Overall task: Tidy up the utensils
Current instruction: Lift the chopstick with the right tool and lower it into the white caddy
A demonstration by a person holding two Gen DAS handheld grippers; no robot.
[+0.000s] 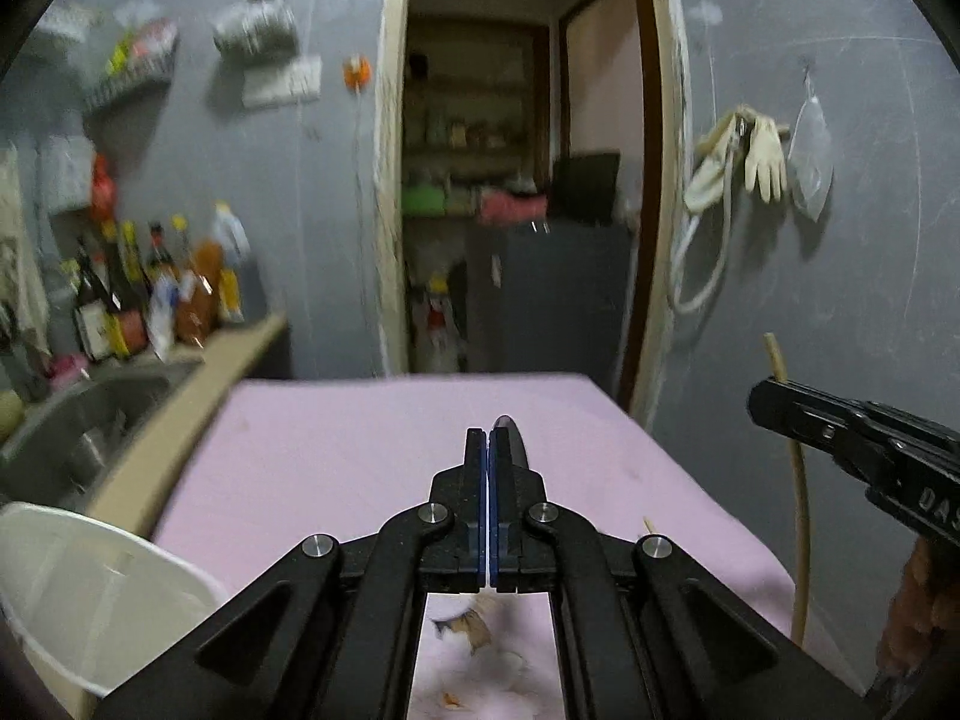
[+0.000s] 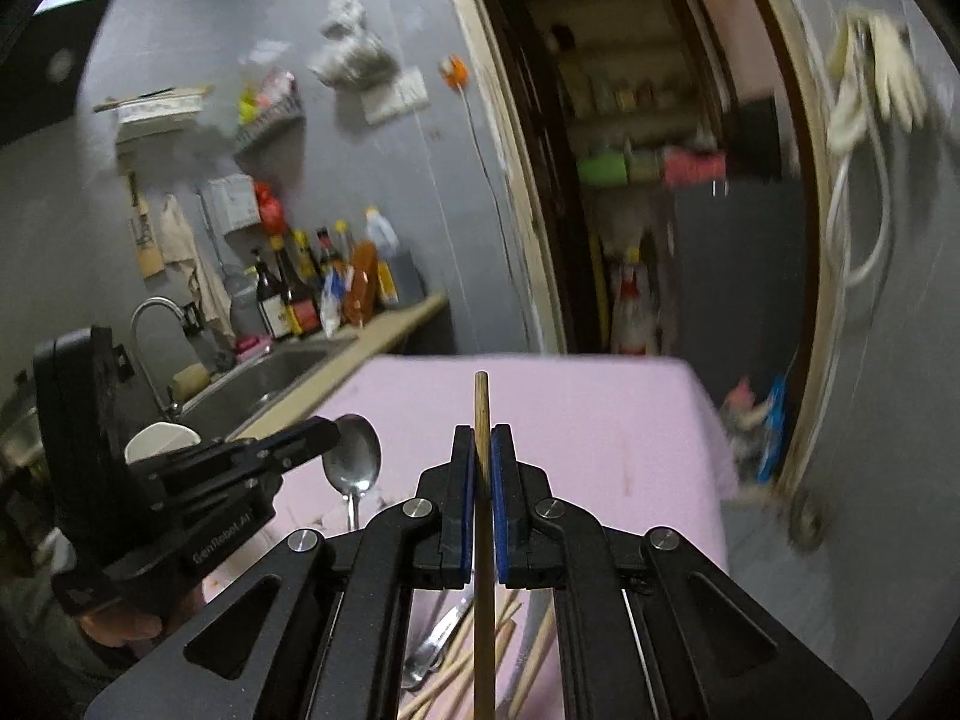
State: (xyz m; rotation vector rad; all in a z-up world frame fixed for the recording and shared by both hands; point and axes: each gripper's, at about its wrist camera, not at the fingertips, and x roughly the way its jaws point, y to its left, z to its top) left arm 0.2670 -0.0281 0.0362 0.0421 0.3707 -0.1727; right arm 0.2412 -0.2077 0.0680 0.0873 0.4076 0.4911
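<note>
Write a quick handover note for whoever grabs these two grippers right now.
Left gripper: jaws shut on a metal spoon, lifted off the table.
Right gripper: jaws shut on one wooden chopstick, held upright.
More chopsticks and metal cutlery lie on the pink tablecloth below.
White container sits at the near left.
Nothing visibly sorted yet; both items need placing.

tablecloth (image 1: 336,450): I see plain pink
spoon (image 2: 352,456): silver
chopstick (image 2: 482,420): tan
wall (image 1: 840,300): grey, I think; it's blurred
</note>
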